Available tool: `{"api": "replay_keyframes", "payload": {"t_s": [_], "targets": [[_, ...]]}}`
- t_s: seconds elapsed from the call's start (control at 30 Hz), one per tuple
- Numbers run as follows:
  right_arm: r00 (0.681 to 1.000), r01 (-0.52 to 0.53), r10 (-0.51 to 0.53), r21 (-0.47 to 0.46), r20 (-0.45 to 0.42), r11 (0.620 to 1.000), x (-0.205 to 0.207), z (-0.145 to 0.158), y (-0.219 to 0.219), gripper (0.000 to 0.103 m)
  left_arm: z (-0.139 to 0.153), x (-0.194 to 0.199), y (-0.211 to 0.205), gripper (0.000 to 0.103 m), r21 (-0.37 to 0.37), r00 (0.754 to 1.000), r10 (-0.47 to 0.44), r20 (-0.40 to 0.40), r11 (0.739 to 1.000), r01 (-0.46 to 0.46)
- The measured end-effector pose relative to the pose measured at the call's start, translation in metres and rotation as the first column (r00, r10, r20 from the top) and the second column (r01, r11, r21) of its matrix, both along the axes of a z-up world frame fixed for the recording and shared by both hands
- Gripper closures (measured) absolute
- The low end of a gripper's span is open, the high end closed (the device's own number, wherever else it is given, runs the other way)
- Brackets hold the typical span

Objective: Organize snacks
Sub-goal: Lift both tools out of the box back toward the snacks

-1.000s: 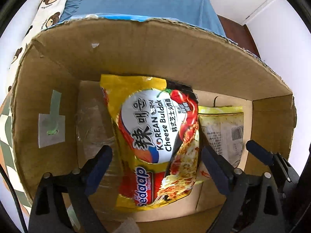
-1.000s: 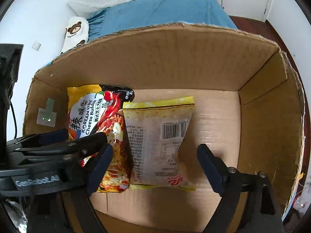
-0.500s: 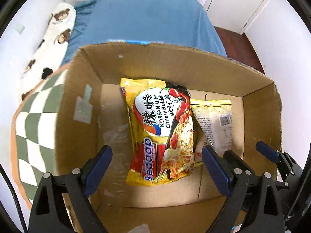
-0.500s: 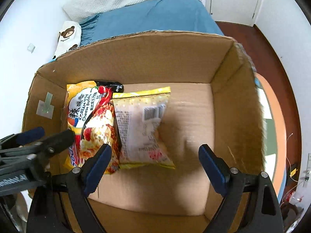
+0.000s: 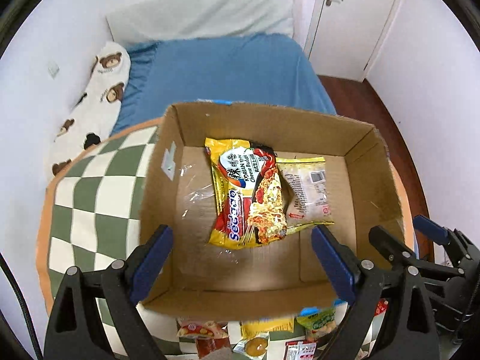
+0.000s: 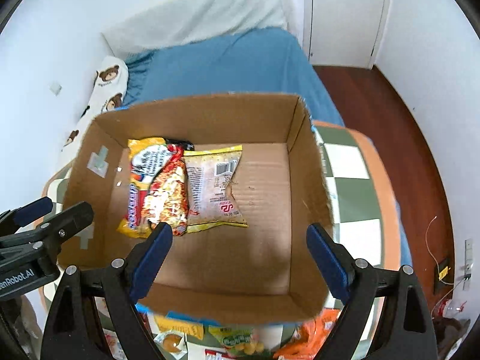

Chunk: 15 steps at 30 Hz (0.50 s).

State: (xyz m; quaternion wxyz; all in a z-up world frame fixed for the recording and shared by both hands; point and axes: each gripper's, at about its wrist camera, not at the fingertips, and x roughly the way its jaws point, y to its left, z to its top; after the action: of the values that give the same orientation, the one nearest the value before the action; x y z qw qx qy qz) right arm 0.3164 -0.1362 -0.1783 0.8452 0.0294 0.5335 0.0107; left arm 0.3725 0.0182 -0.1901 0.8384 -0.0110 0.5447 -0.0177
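Open cardboard box [image 5: 303,120] standing on a green-and-white checked surface with an orange border [image 5: 90,198], seen from above through both wrist views. Two packets lie flat on the box floor toward its far left part: a yellow, red and black noodle packet [image 5: 249,195] printed "Korean Cheese Buldak", and, just to its right and touching or slightly tucked under its edge, a pale translucent packet with a yellow border and a barcode [image 5: 309,192]. The right half of the box floor is bare cardboard, and a patch of clear tape [image 5: 195,192] glints on the floor left of the noodle packet. A strip of pale tape [image 5: 169,163] sticks to the inner left wall. The left gripper [image 5: 241,258] hangs above the near part of the box with its blue-padded jaws spread wide and nothing between them; the right gripper [image 6: 240,255] is likewise spread wide and empty, over the near right part of the box. Each gripper appears at the edge of the other's view. More small snack packets [image 5: 261,337] lie on the checked surface at the near side, outside the box. Beyond the box are a blue bedspread [image 5: 228,72], a bear-print pillow [image 5: 99,96] and a white door [image 5: 357,15].
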Motion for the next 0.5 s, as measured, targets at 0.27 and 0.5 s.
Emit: {"api": "replay_keyframes", "payload": {"t_s": [0.27,0.5], "targets": [[0.99,0.02,-0.014,-0.043,0.14,0.999,-0.065,0.052,0.013,0.01,0.037,-0.059,0.007,0.009,0.001,0.994,0.008,0.11,1.0,-0.008],[0.981,0.017,-0.01,-0.035,0.193,0.999,-0.125,0.079,0.025,0.01,0.055,-0.111,0.01,0.009,0.04,0.981,0.001,0.193,0.999,-0.009]]}}
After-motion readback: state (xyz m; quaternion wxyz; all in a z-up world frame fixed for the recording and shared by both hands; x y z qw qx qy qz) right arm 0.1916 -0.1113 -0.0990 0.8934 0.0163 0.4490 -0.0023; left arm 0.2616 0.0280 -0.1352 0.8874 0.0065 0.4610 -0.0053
